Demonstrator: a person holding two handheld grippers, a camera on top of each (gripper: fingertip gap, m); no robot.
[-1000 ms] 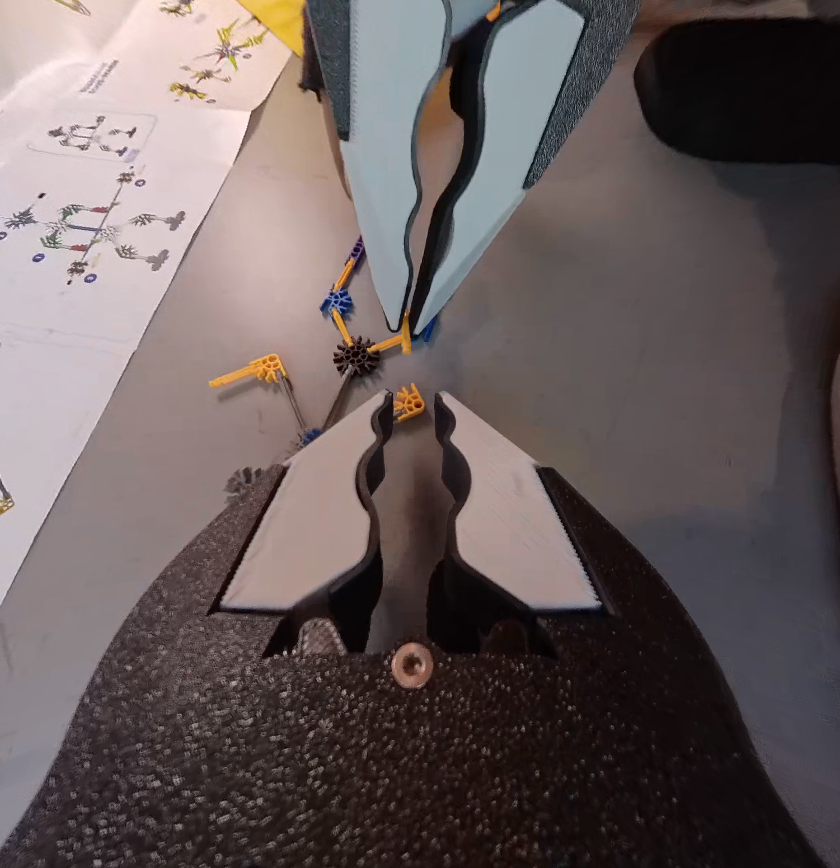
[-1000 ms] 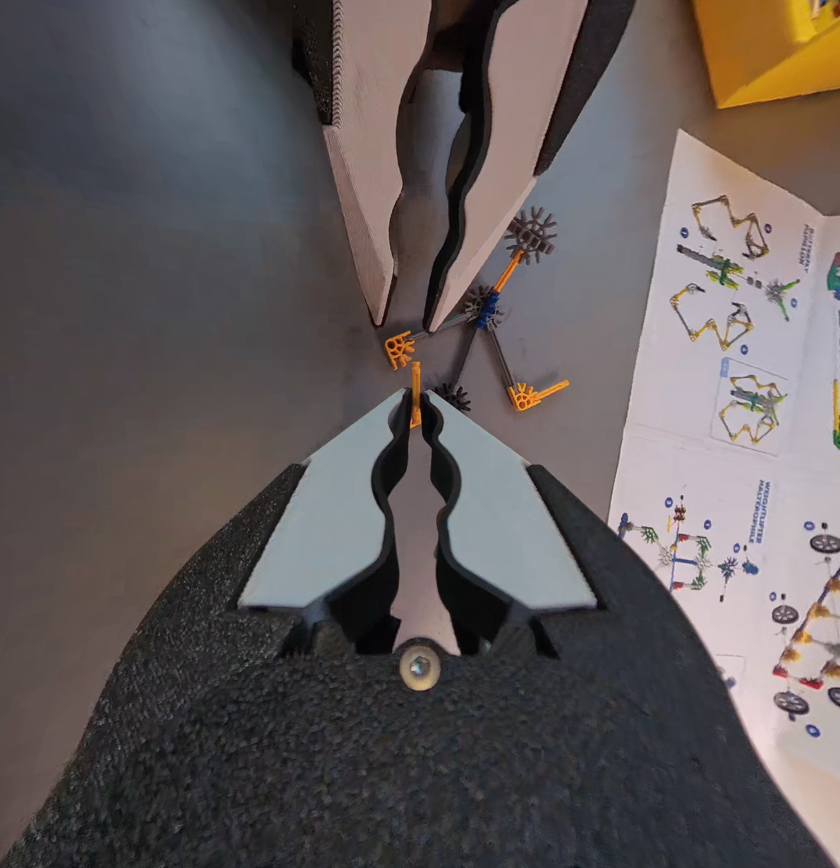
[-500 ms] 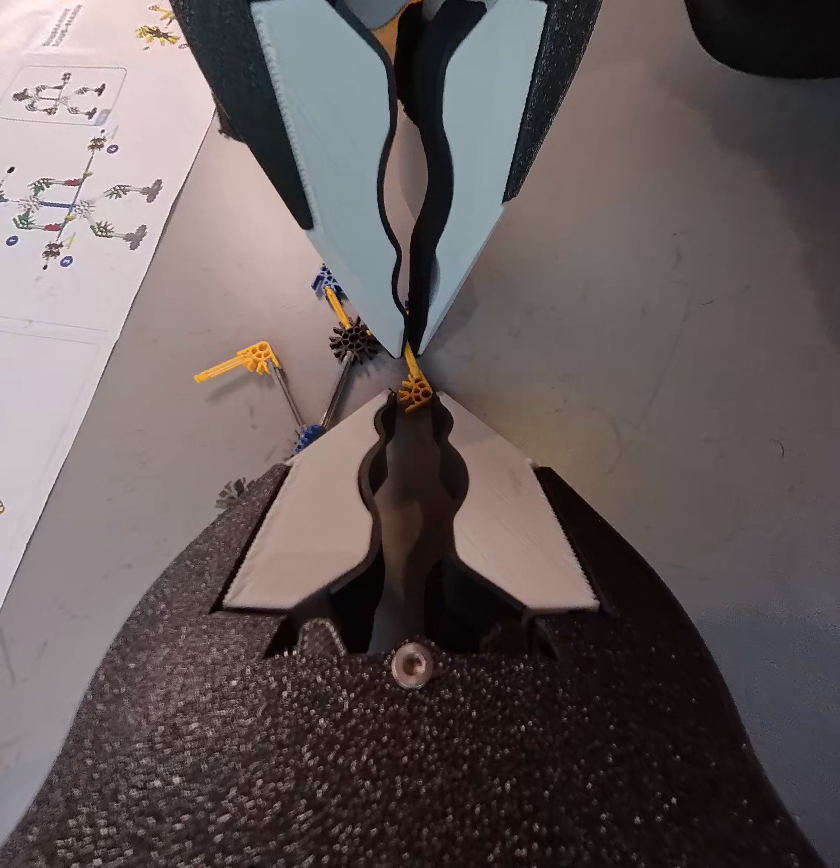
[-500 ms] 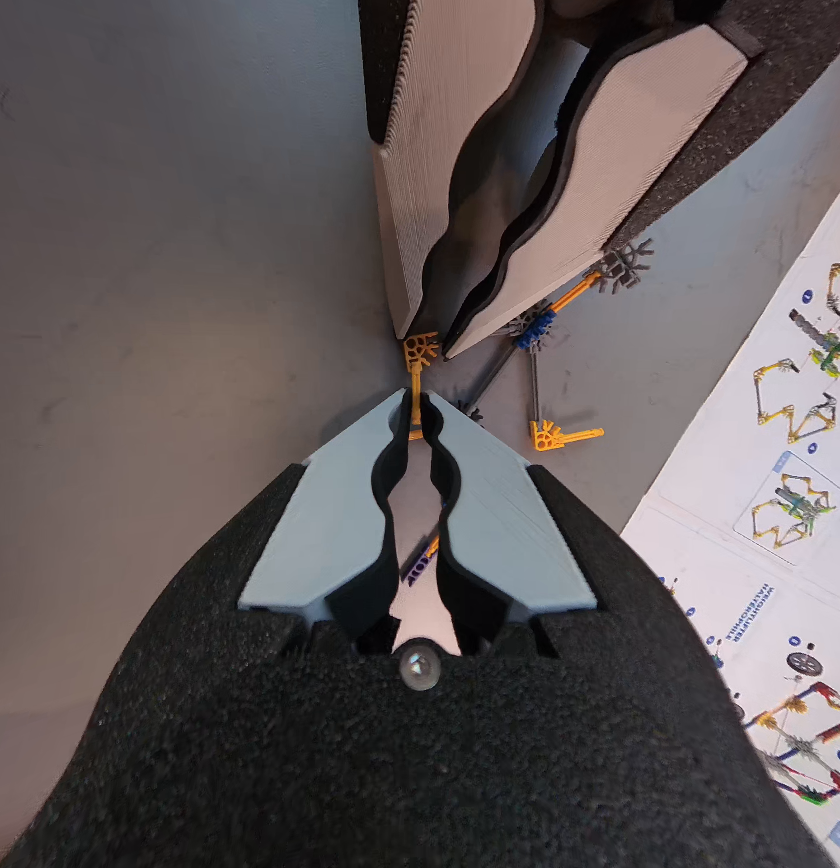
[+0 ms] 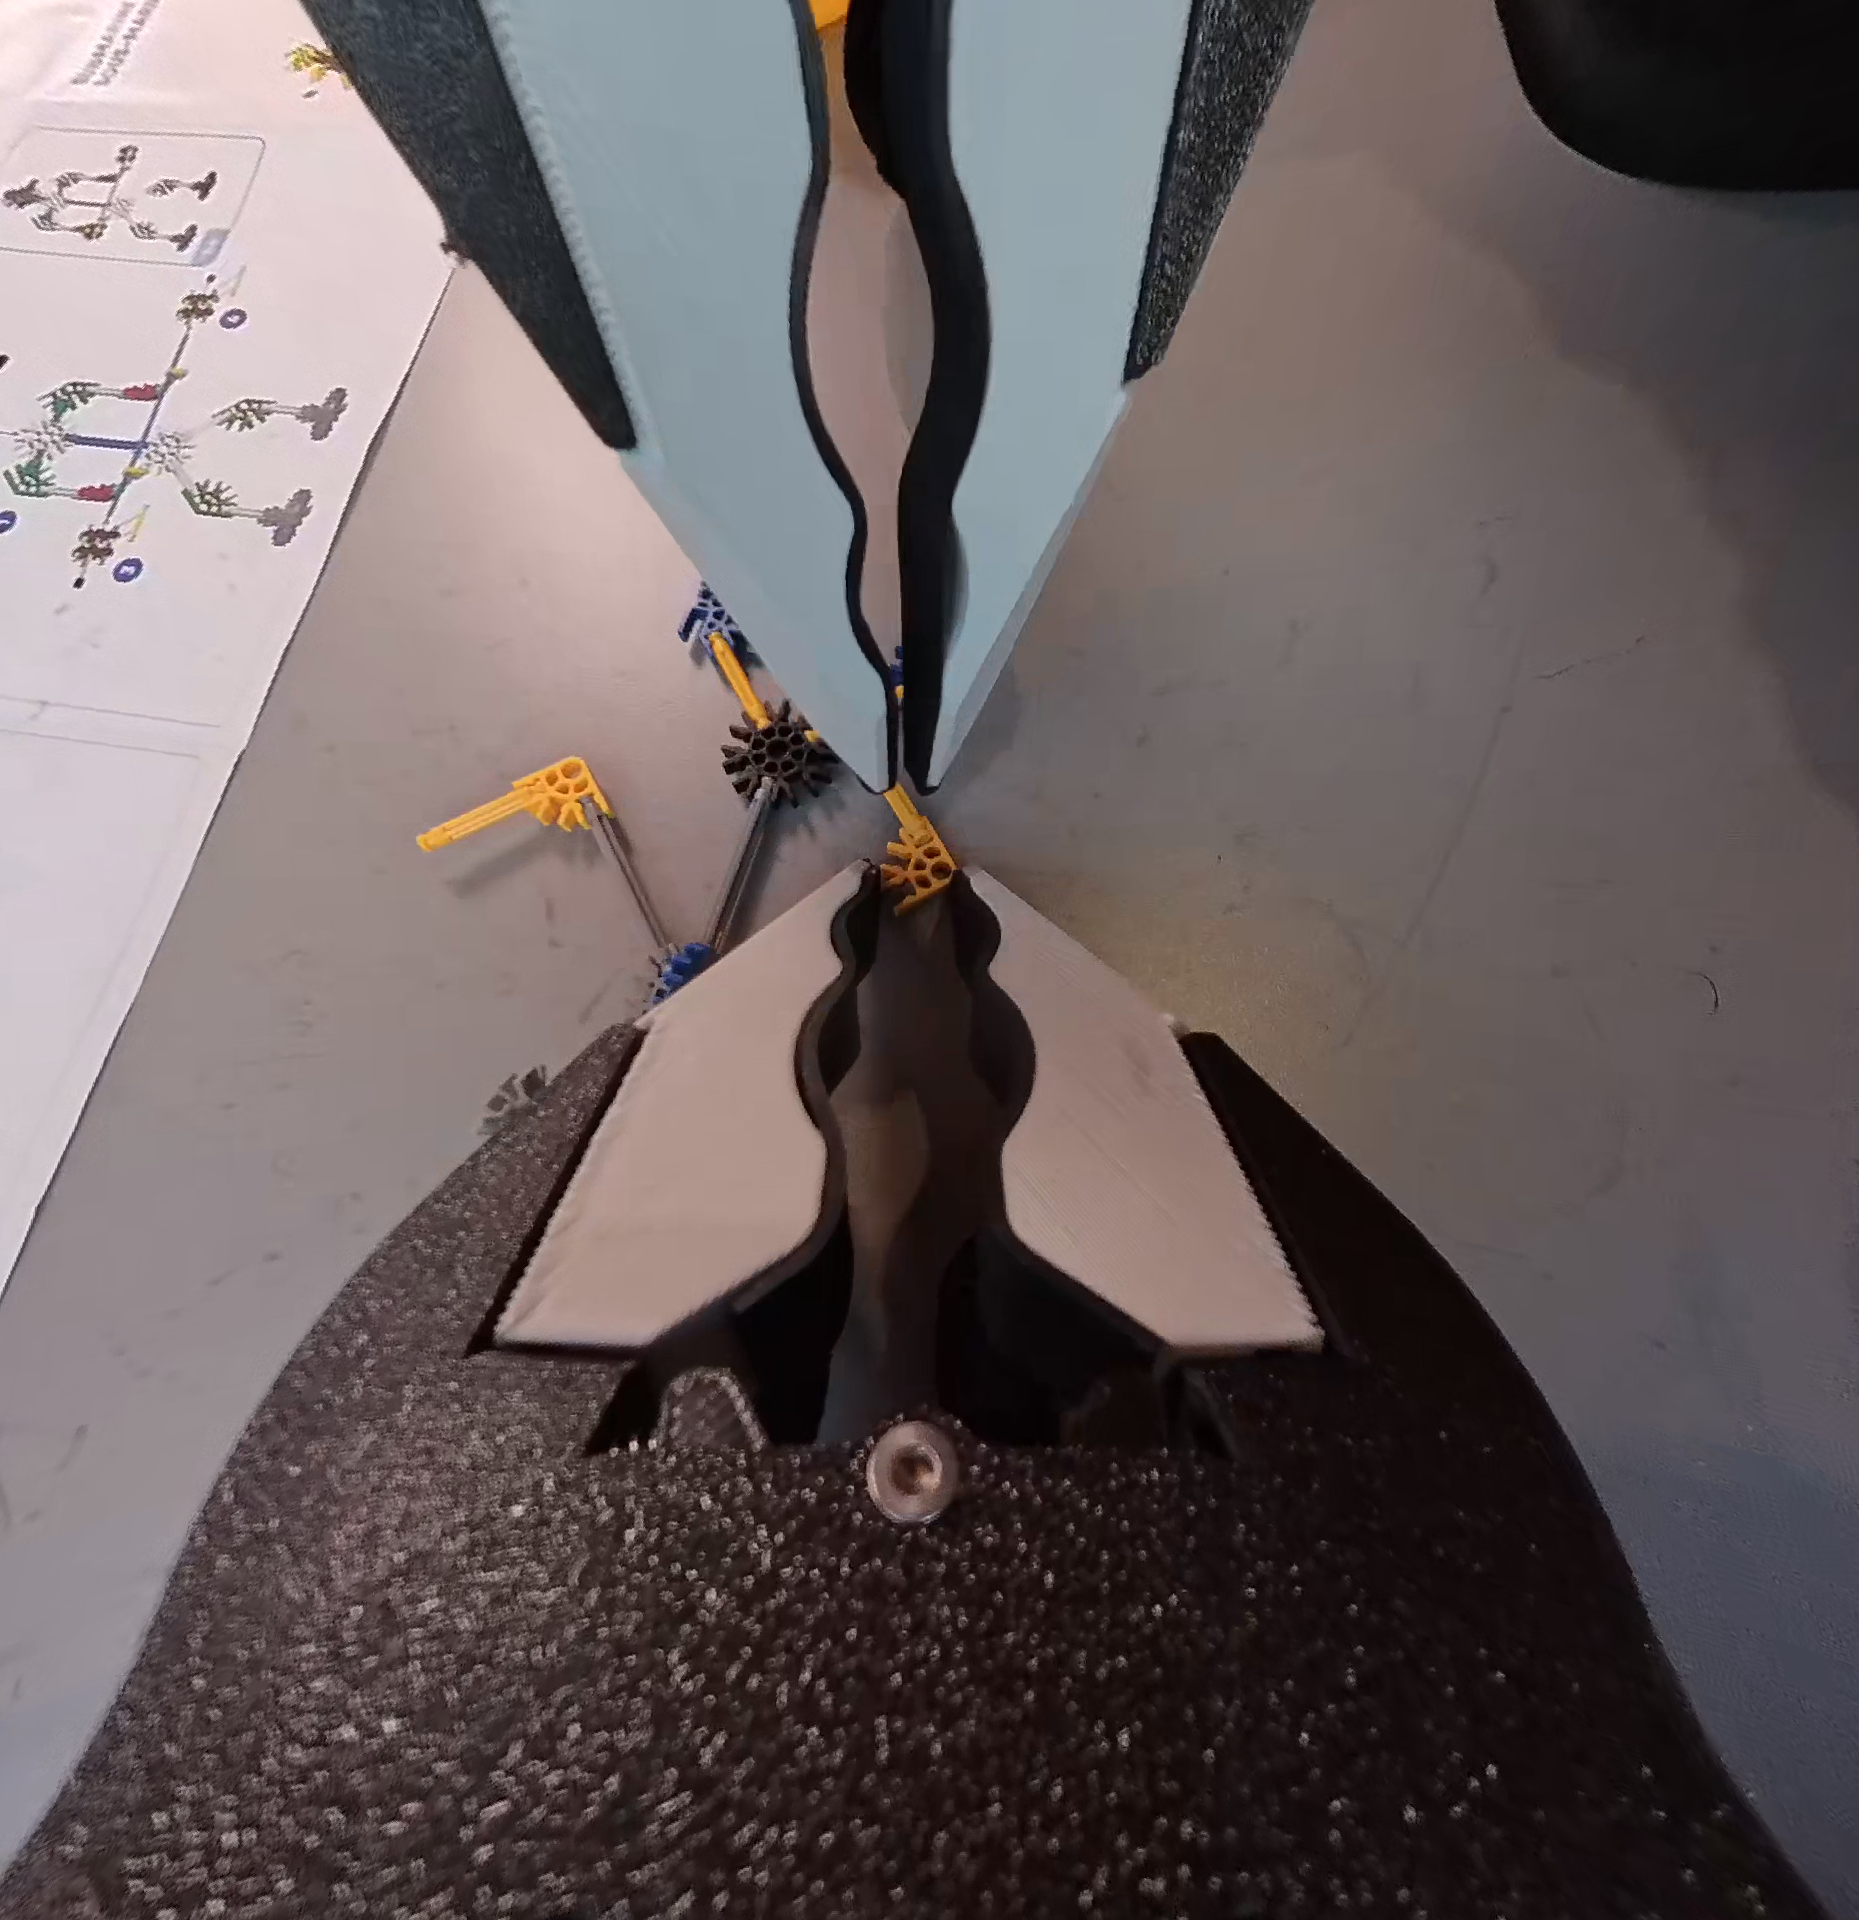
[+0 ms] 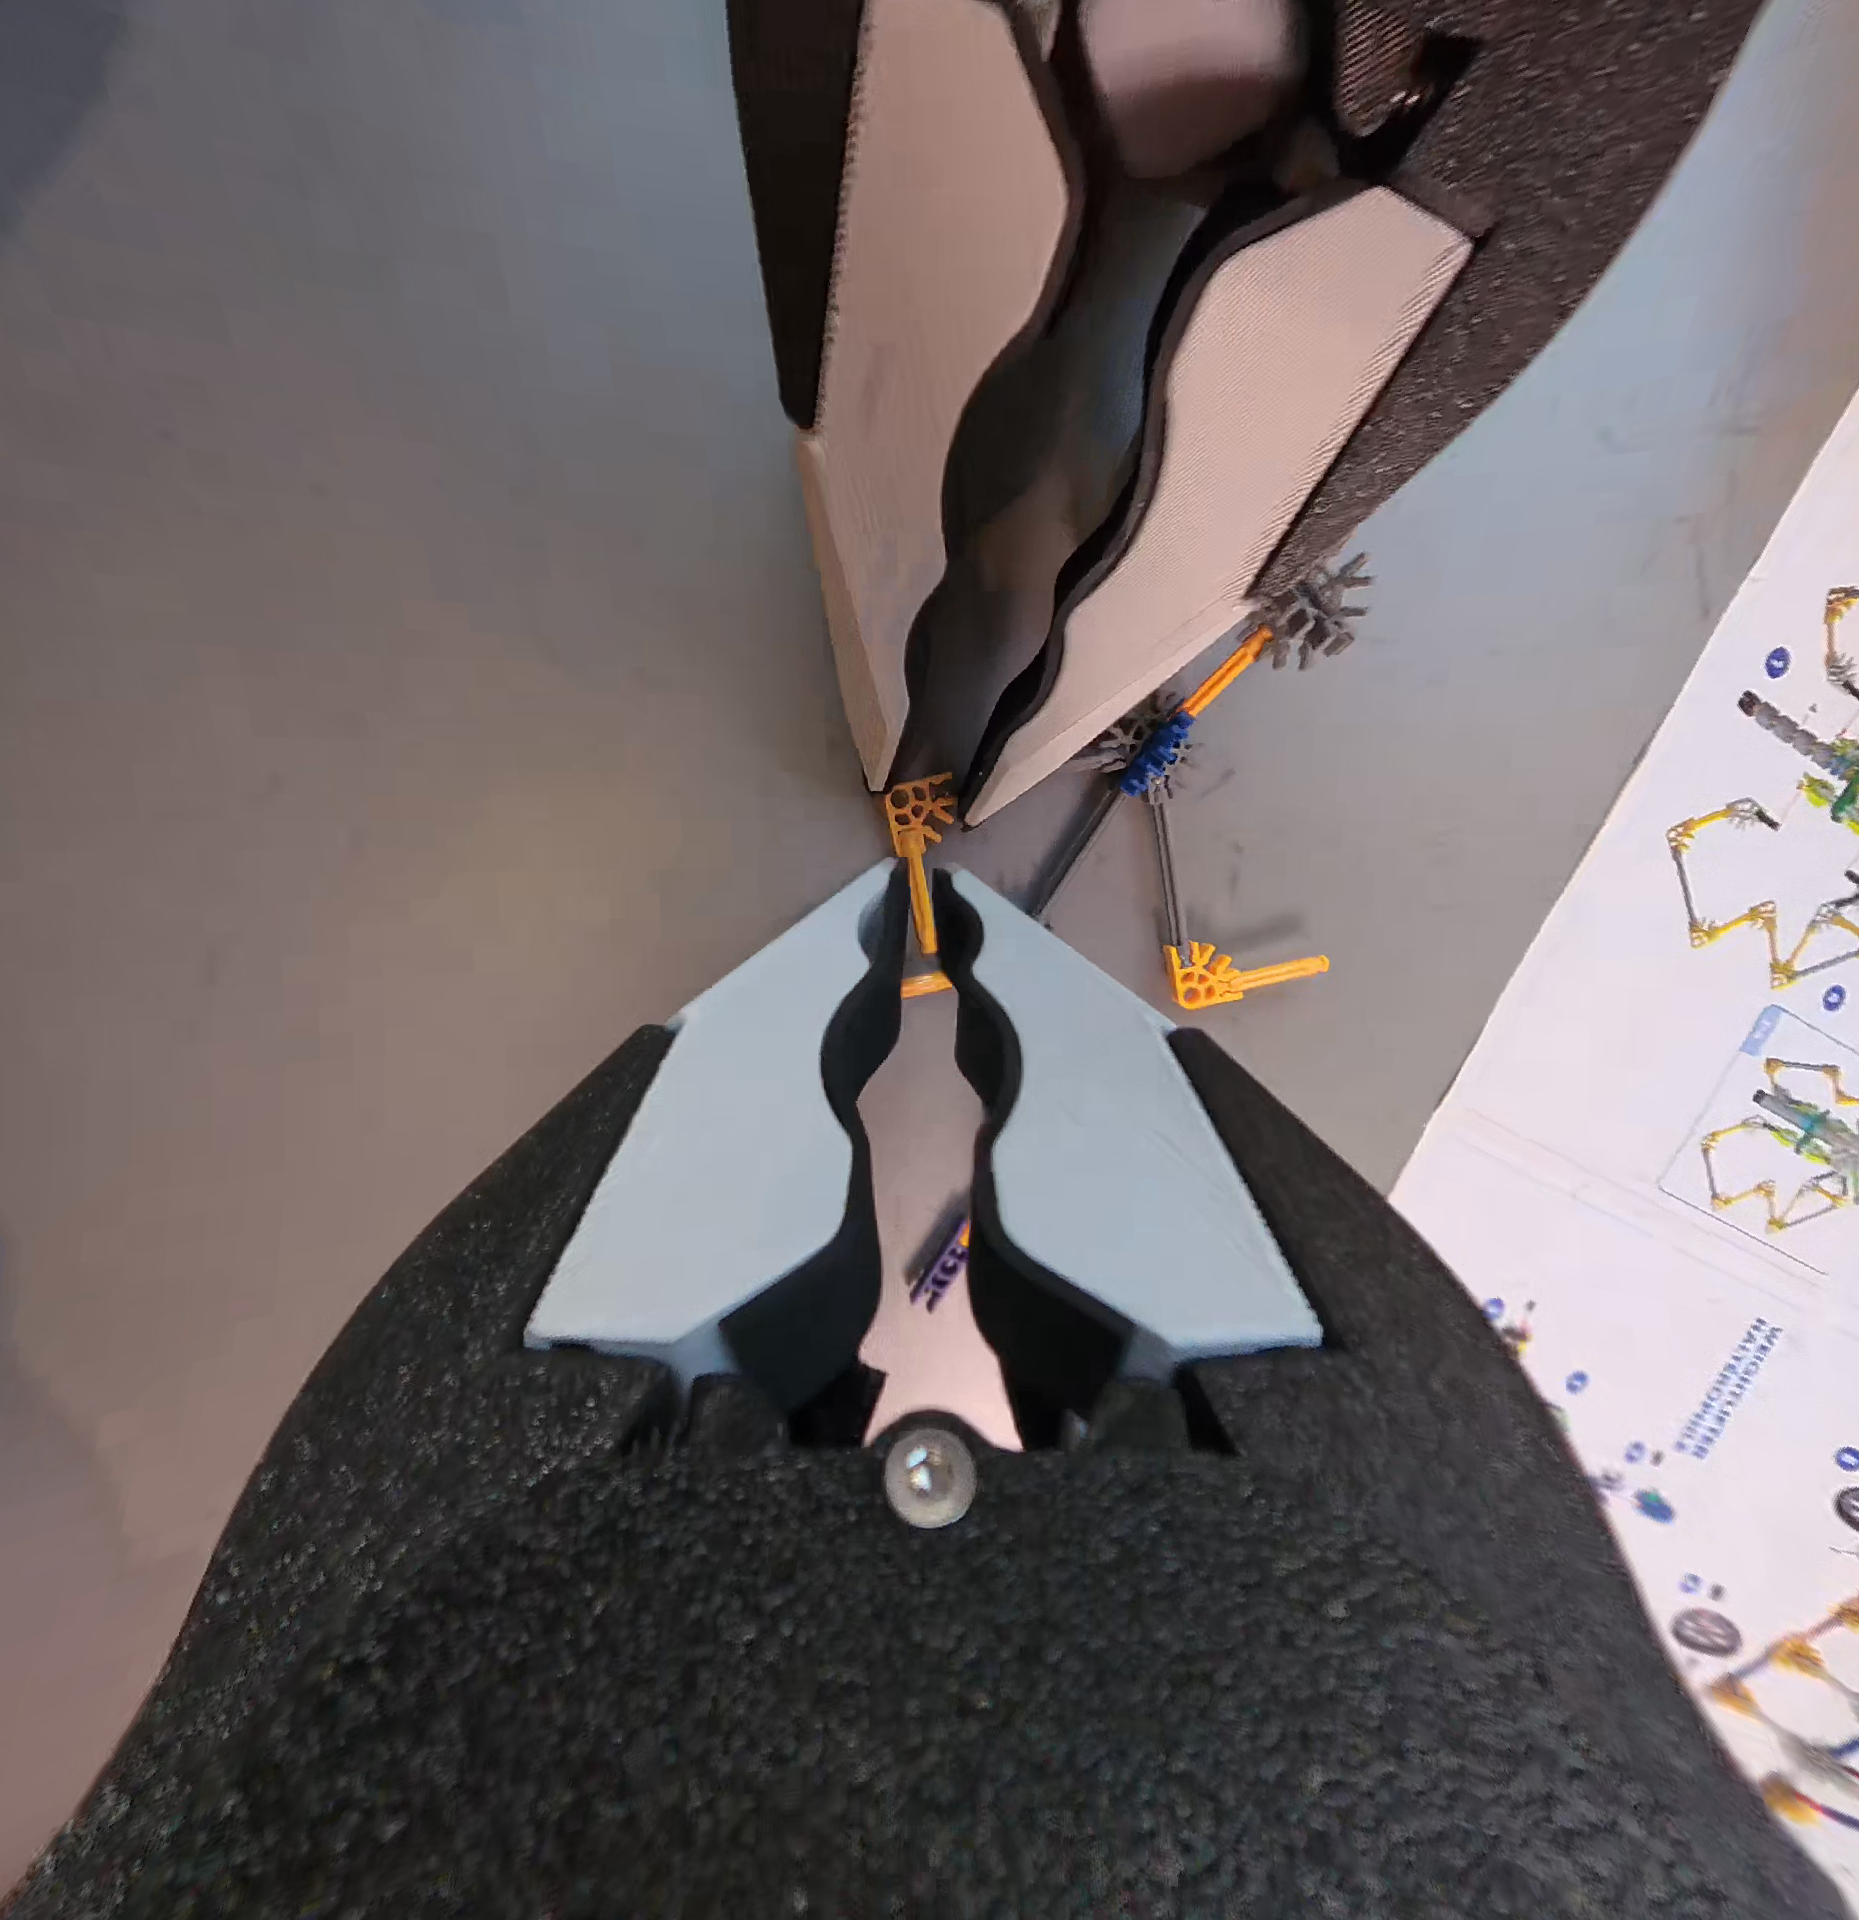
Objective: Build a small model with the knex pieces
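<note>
**A:** Since a second ago, the yellow connector (image 5: 917,868) is off the table (image 5: 1424,727) and the two claws have closed the gap, so rod and connector now meet. Left wrist view first?

**B:** Left gripper (image 5: 917,883) is at the near edge, with its tips pinched on the yellow connector from both sides. The grip is at the very tips only. Right gripper (image 5: 909,781) comes in from the far side and fills more of the view than half a second ago. Its jaws are nearly together on the yellow rod (image 5: 904,805), and the rod end touches the connector.

**A:** What's around it?

**B:** A loose assembly lies on the table to the left: black hub (image 5: 779,753), yellow corner piece (image 5: 551,800), grey rods (image 5: 738,873) and a blue connector (image 5: 712,623) partly behind the right claw. The instruction sheet (image 5: 94,520) is far left. A dark object (image 5: 1735,94) is far right; can't tell what it is.

**A:** Right wrist view?

**B:** Right gripper (image 6: 920,871) is near, clamped on the yellow rod (image 6: 920,904), which runs forward out of the tips. The yellow connector (image 6: 917,810) sits on its far end. Left gripper (image 6: 922,795) comes from the far side, tilted to the right, tips on the connector. The assembly is to the right: grey hub (image 6: 1314,623), blue connector (image 6: 1153,753), yellow corner piece (image 6: 1205,977). The instruction sheet (image 6: 1683,1039) is at the right edge. A blurred purple piece (image 6: 940,1262) shows through the finger gap; can't identify it.
</note>
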